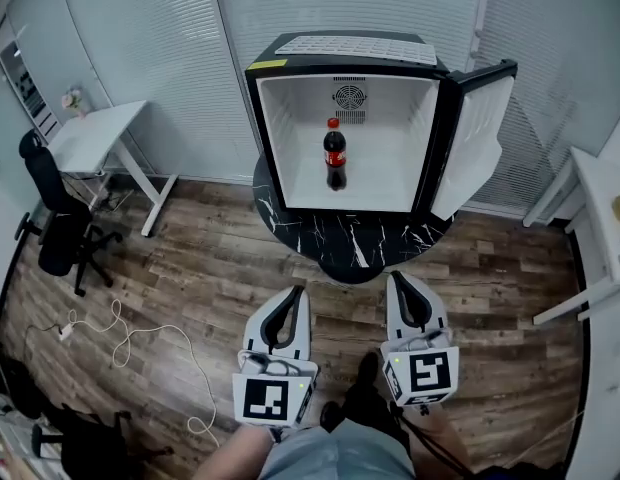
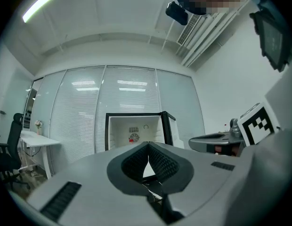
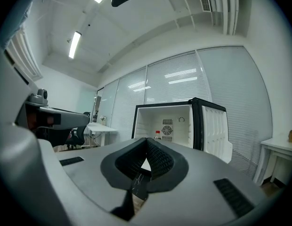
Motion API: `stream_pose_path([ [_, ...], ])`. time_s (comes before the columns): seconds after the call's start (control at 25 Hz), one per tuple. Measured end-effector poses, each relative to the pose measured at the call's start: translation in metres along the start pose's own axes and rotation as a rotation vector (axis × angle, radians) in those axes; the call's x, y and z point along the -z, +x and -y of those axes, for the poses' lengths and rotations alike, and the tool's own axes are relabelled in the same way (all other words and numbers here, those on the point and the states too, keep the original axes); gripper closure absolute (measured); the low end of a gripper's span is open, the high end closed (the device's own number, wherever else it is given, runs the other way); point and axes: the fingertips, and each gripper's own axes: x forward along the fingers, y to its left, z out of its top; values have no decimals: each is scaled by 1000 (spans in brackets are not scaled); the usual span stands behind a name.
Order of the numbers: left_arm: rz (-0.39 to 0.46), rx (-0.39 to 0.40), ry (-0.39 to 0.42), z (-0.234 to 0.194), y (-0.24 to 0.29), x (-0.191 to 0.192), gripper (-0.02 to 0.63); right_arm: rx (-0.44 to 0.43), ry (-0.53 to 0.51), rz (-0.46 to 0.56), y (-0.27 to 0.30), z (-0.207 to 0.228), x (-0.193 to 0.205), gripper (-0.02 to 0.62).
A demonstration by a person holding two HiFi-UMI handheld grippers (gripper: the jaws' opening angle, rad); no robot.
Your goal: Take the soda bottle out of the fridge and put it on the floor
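The left gripper (image 1: 293,293) and the right gripper (image 1: 398,280) both have their jaws pressed together on nothing, well short of the open mini fridge (image 1: 273,118). The soda bottle (image 1: 334,154) stands upright inside it (door (image 1: 475,138) swung right). Reaching in without opening the jaws would likely topple the bottle.

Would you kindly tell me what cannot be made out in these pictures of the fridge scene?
- Soda bottle: label print too small, head view.
- Its lower body: hidden behind the left gripper and right gripper in their own views.
- Right-hand table: cut off by the head view's edge.
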Motion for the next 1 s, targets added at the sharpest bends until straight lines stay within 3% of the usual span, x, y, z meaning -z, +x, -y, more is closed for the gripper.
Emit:
stream_pose_path([
  [0.2, -29, -4, 11, 2, 49, 14, 589, 5, -40, 10, 37, 31, 6, 581],
  [0.56, -69, -51, 53, -14, 162, 31, 589, -41, -9, 36, 138, 94, 17, 581],
  [0.84, -62, -124, 28, -47, 224, 22, 589, -137, -6, 48, 216, 111, -1, 581],
  [1.0, -11, -158, 22, -50, 246, 5, 589, -197, -30, 70, 242, 116, -16, 581],
])
